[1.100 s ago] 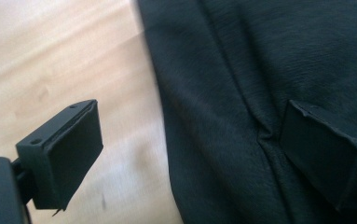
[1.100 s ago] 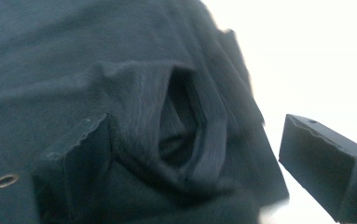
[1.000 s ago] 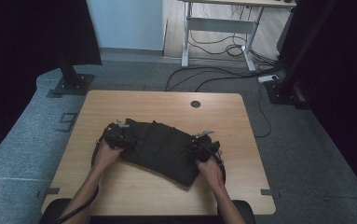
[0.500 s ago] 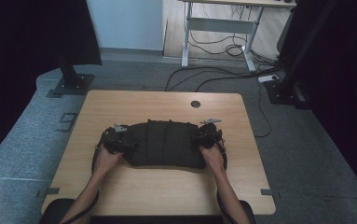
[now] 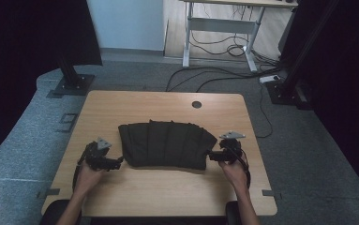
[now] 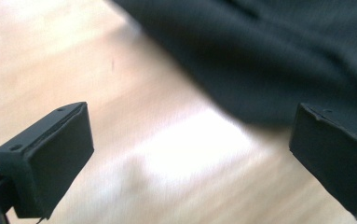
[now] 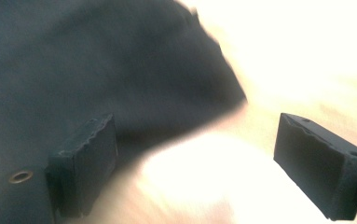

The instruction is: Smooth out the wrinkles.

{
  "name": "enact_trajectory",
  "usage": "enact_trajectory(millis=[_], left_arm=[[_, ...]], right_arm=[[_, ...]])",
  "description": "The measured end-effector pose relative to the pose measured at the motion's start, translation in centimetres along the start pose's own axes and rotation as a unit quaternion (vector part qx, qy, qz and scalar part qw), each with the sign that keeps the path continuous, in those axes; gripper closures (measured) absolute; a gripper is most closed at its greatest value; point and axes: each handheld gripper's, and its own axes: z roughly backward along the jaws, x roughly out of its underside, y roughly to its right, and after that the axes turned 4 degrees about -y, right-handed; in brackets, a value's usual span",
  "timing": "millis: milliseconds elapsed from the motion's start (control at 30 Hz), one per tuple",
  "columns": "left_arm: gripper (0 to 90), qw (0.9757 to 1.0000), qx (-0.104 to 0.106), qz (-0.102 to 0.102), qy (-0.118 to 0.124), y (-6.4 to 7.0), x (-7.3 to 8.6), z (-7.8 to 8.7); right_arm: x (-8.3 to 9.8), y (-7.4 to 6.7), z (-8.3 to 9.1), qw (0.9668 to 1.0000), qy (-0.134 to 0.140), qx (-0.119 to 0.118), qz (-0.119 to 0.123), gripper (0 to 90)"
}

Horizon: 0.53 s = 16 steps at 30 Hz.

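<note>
From the high view, the folded black garment [image 5: 165, 144] lies mid-table [image 5: 121, 197], my left gripper [image 5: 116, 161] and right gripper [image 5: 210, 156] at its two ends. Both gripper views show my jaws spread wide, gripping nothing, cloth just ahead. I judge this fold released; the next move calls for fresh holds on an edge.

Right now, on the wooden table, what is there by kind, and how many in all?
Black folded cloth: 1
Handheld grippers, jaws open, clear of the cloth: 2, the left gripper and the right gripper
Total: 3

Light wooden table [image 5: 135, 197] with round cable hole [image 5: 196, 104], folded black pleated cloth [image 5: 165, 143] lying flat at its middle
</note>
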Motion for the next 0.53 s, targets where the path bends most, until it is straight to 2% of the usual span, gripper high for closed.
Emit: enact_trajectory(millis=[67, 167, 233, 300, 333, 367, 400, 533], left_arm=[[0.0, 0.9999, 0.009, 0.005, -0.010, 0.1, 0.8, -0.2], [0.0, 0.9997, 0.010, -0.004, -0.021, 0.6, 1.3, -0.7], [0.0, 0.9996, 0.020, 0.000, -0.020, 0.6, 1.3, -0.9], [0.0, 0.9990, 0.040, 0.009, -0.017, 0.3, 1.3, -1.2], [0.0, 0.9990, 0.040, 0.007, -0.018, 0.2, 1.3, -1.2], [0.0, 0.9990, 0.041, 0.006, -0.018, 0.2, 1.3, -1.2], [0.0, 0.9990, 0.041, 0.006, -0.018, 0.2, 1.3, -1.2], [0.0, 0.9990, 0.039, 0.009, -0.018, 0.2, 1.3, -1.2]], right_arm=[[1.5, 0.6, 0.0, 0.9999, -0.012, 0.004, -0.004, 13.1], [2.9, 1.3, -0.2, 0.9996, -0.026, 0.007, -0.004, 13.1], [3.9, 1.9, -0.6, 0.9993, -0.033, 0.005, -0.015, 12.9], [4.7, 2.2, -1.2, 0.9987, -0.043, 0.007, -0.026, 11.2], [5.0, 2.2, -1.5, 0.9989, -0.035, 0.017, -0.025, 5.7], [5.3, 2.2, -1.8, 0.9992, -0.025, 0.014, -0.027, 0.0], [5.4, 2.0, -2.0, 0.9995, -0.021, 0.014, -0.020, 0.0], [5.3, 1.9, -2.1, 0.9992, -0.021, 0.020, -0.027, 0.0]])
